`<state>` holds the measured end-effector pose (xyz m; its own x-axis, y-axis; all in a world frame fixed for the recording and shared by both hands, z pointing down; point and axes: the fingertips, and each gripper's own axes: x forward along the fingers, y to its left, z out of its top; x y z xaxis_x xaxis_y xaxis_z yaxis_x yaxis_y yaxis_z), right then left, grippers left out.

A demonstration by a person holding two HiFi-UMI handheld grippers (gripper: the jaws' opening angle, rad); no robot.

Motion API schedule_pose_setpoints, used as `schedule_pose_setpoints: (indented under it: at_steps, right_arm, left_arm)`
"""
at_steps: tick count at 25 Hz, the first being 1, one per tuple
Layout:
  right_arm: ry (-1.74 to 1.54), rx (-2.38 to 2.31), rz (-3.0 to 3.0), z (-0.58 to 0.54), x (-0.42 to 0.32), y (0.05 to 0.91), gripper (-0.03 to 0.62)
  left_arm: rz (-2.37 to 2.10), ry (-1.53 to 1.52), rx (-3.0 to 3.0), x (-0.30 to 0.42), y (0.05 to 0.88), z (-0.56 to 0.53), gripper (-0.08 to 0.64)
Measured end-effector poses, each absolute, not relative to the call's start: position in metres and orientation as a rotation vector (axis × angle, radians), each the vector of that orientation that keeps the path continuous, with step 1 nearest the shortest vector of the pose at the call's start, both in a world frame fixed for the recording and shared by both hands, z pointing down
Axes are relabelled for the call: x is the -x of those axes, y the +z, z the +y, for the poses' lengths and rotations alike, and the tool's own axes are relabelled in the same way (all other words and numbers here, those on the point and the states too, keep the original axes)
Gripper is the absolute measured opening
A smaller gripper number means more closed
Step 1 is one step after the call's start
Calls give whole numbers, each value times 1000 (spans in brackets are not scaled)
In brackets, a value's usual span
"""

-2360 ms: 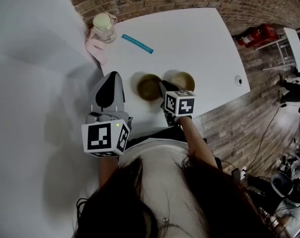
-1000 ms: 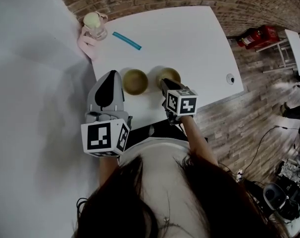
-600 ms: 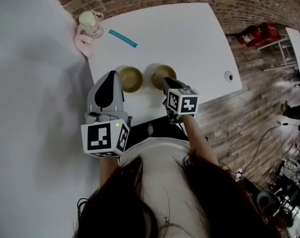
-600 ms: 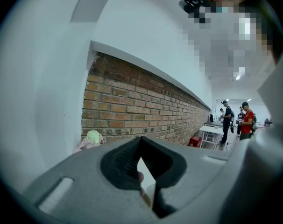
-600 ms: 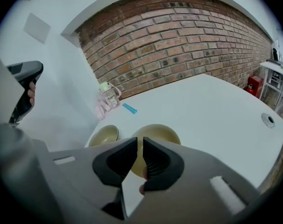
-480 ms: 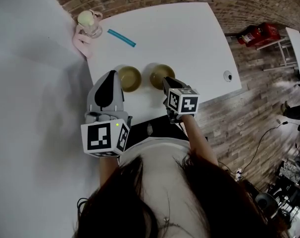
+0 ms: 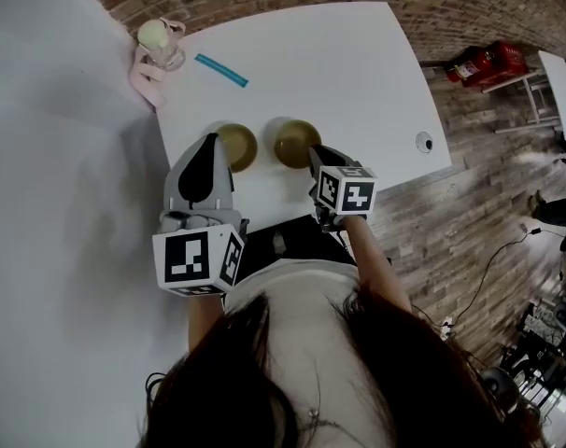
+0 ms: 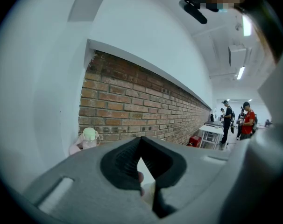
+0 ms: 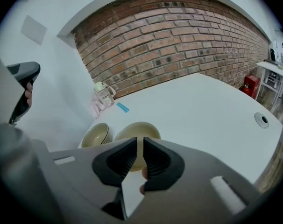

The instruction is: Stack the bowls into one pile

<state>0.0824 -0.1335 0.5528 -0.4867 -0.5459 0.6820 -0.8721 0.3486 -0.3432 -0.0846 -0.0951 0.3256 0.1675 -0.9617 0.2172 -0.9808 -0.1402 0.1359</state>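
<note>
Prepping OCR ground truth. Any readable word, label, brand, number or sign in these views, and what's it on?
No readable text in any view.
The black-and-white marker cubes on the left hand-held gripper and right hand-held gripper: square patterns only, no letters or digits.
The red canisters on the floor: any label is too small to read.

We count two bowls, the left bowl and the right bowl, side by side near the tabletop's near edge. There is one bottle at the far left corner, one blue stick near it, and one round hole by the right edge. We hold two grippers, the left gripper and the right gripper.
</note>
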Motion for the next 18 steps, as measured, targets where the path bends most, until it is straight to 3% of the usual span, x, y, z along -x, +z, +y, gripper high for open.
schedule_pose_setpoints:
  at_steps: [18]
  right_arm:
    - [1040,-1197,-2119,-138,-104,573,69]
  left_arm:
    - [-1869,147,-2181,60,332,-106,-2]
